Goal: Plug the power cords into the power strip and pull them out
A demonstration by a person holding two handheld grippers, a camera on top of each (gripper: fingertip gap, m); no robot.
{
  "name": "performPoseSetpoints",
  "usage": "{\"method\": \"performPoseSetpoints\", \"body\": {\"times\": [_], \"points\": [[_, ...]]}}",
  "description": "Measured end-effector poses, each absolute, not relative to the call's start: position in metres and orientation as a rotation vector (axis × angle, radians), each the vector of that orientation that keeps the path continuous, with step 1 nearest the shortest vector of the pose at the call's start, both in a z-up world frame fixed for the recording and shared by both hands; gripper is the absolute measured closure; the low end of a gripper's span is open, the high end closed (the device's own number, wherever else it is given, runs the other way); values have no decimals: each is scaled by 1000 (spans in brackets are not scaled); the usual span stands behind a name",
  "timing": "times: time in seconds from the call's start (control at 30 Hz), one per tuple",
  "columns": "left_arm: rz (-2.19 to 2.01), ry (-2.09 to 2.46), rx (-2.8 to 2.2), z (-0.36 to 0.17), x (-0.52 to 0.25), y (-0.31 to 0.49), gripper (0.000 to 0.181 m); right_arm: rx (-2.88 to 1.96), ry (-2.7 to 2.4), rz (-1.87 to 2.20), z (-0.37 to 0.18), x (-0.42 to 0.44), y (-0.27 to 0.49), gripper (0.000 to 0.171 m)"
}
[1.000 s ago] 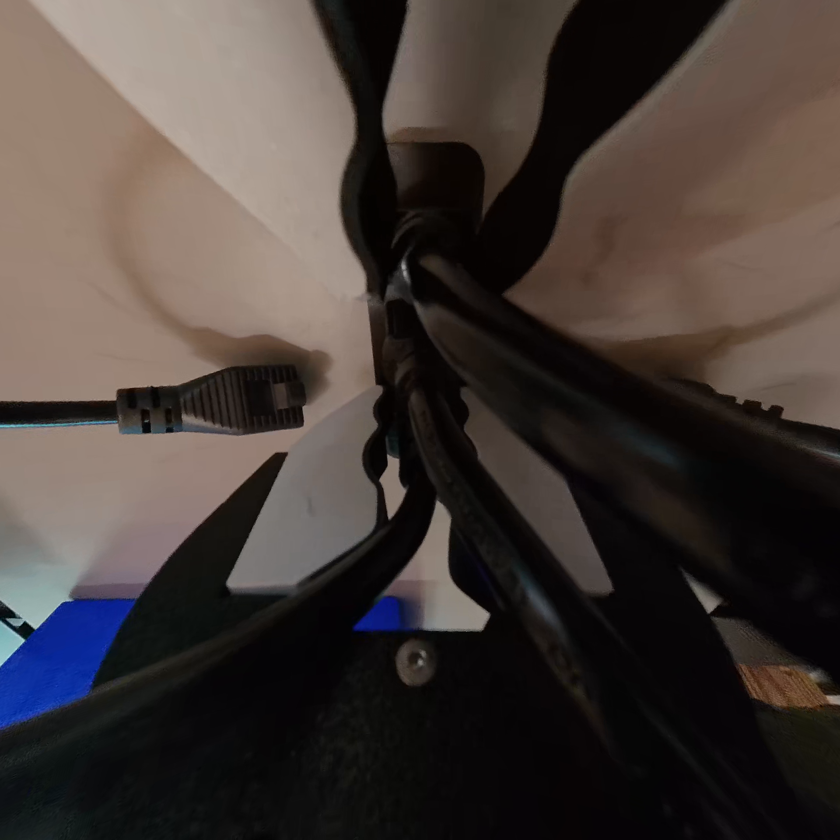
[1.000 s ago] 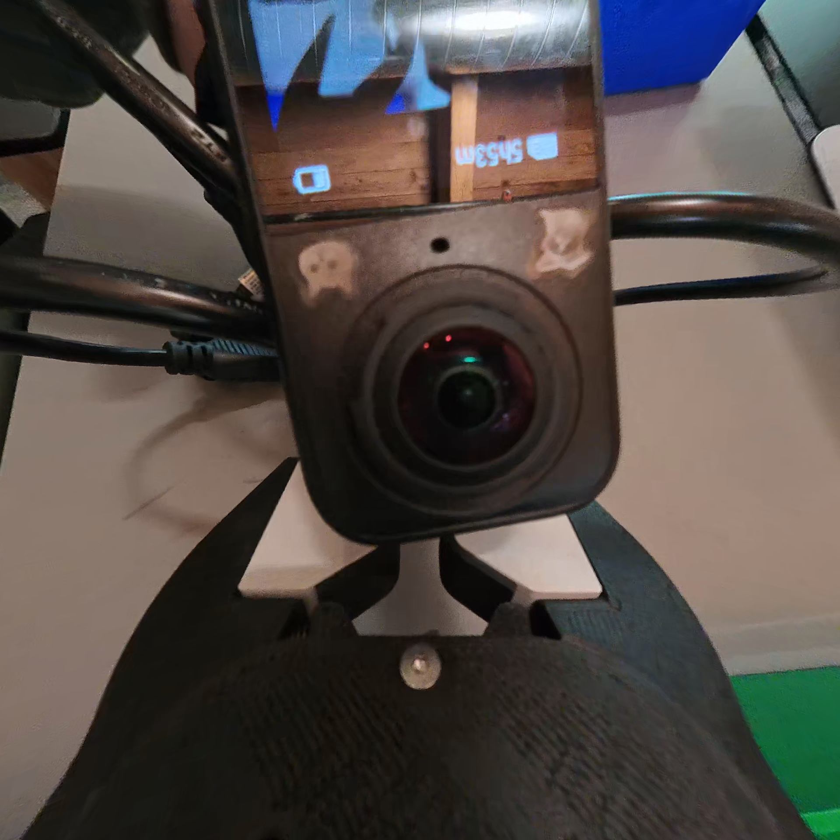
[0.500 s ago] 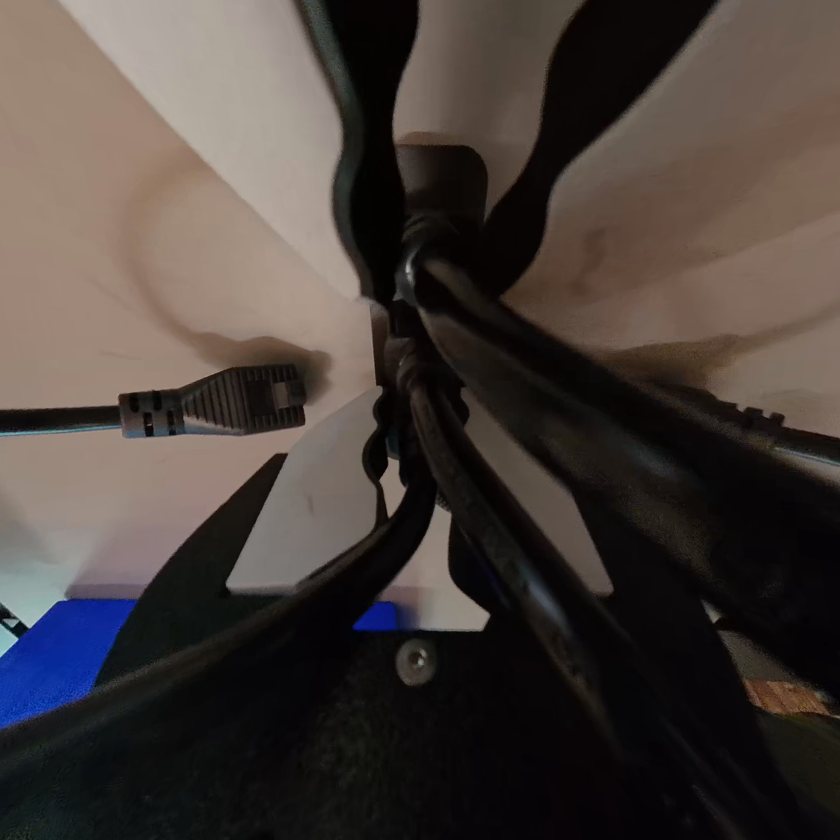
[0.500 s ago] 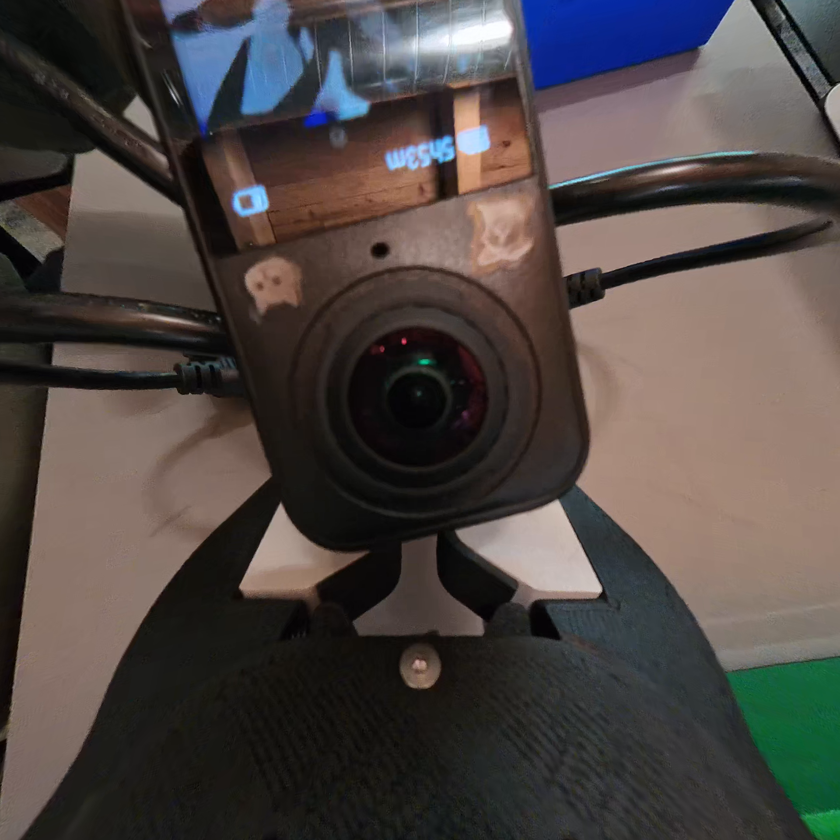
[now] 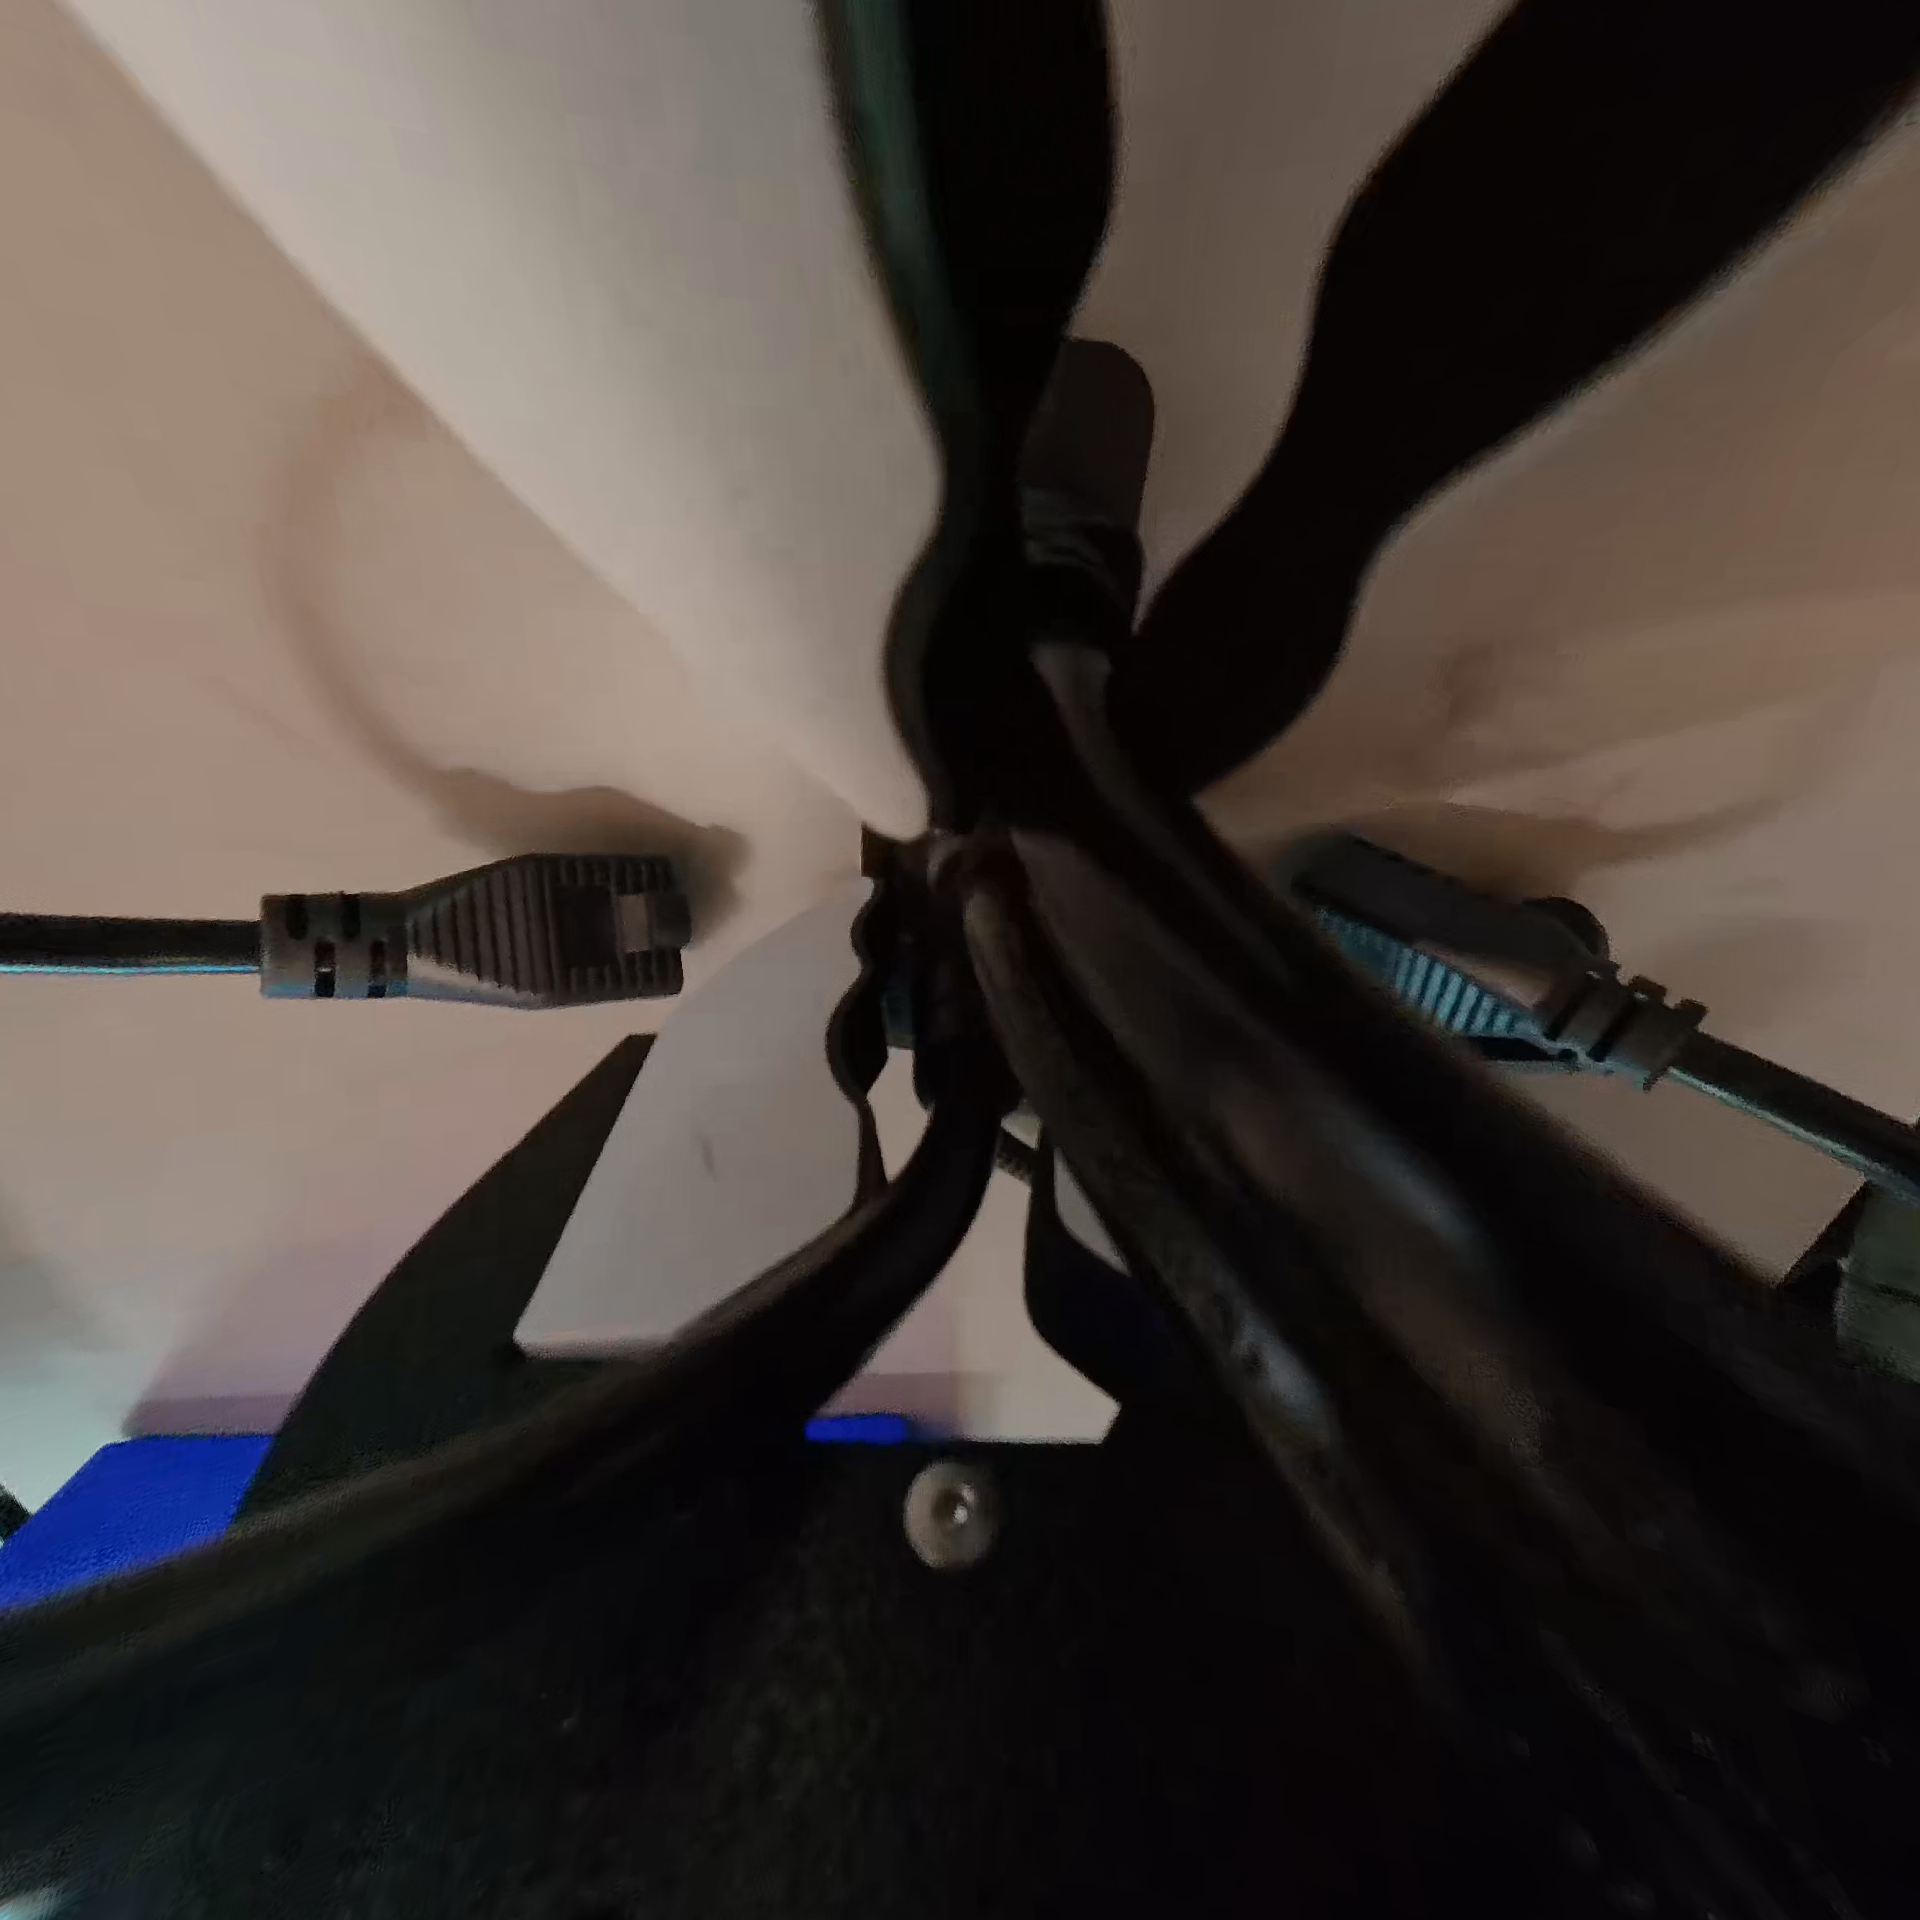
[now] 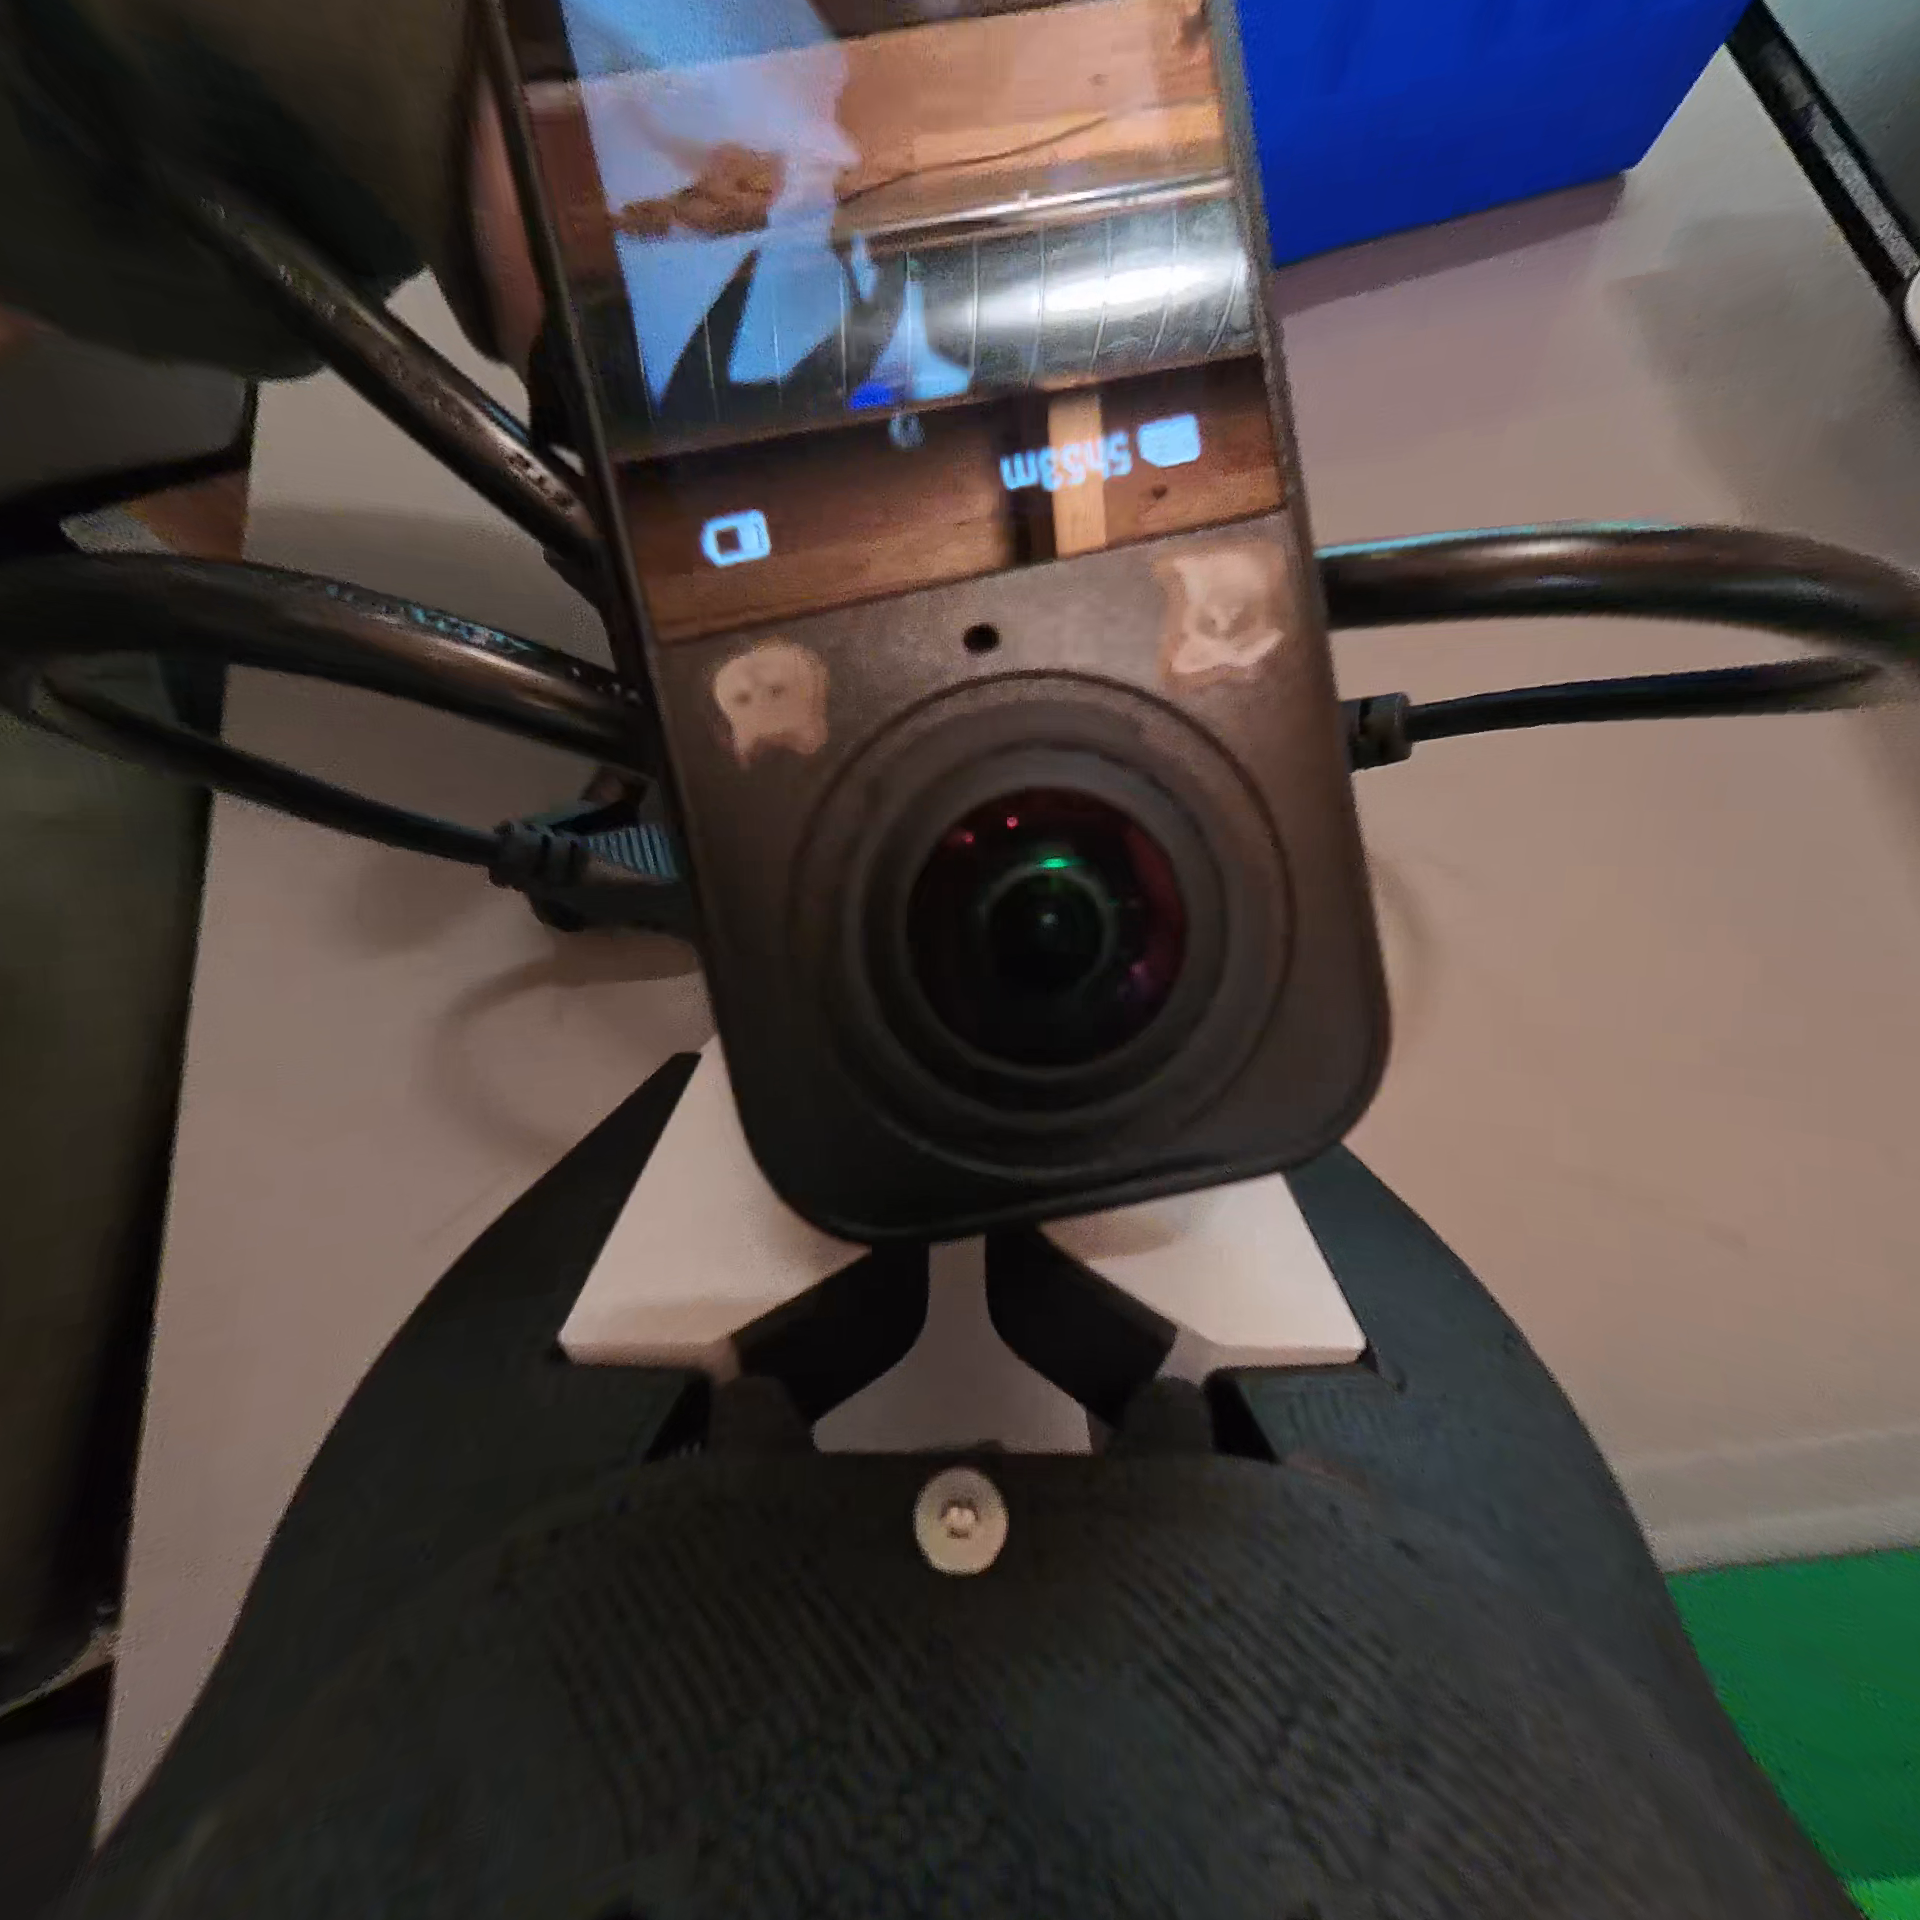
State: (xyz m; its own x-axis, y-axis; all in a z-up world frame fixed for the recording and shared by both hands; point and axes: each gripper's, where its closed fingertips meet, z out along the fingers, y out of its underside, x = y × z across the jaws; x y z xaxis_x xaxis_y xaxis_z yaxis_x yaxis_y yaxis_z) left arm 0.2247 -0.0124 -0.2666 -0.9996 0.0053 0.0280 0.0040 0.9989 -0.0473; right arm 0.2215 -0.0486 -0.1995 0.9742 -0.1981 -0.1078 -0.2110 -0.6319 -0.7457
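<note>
My left fingers (image 5: 935,935) grip a tangled power cord (image 5: 1174,1039); right fingers (image 6: 956,1320) nearly closed, empty; power strip unseen, progress unclear.

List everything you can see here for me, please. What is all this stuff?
Cords: at least four, black, thick and thin, crossing the table.
Connectors: two, dark ribbed, lying on the table either side of the left gripper; the other is.
Plug: one, black, just past the cord bundle.
Table: one, beige.
Box: one, blue, at the far table edge.
Mat: one, green, beyond the near edge.
Camera: one, black, on the left gripper.
Left gripper: black, closed round cords.
Right gripper: black, tips hidden behind the camera.
</note>
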Motion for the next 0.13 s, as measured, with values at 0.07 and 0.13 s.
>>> {"method": "performPoseSetpoints", "body": {"times": [0.07,0.13], "points": [[78,-3119,4,-266,225,-12,158,-2262,273,21,-198,222,-48,167],[57,-3136,-4,-266,224,-12,158,-2227,324,67,-197,221,-46,167]]}}
